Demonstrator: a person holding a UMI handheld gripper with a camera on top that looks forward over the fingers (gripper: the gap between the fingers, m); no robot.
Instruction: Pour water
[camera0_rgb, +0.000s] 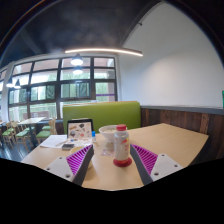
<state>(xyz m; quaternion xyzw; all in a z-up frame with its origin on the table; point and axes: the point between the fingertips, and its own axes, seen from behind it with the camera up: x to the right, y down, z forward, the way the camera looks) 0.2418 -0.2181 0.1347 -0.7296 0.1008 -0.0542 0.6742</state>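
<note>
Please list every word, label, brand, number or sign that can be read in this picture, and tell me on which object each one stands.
No text can be read.
Bottle, between the fingers of the open hand-held gripper: its pale label band is too small and blurred to read.
Framed picture standing on the table: any writing is too small to tell.
Papers on the table: nothing legible.
</note>
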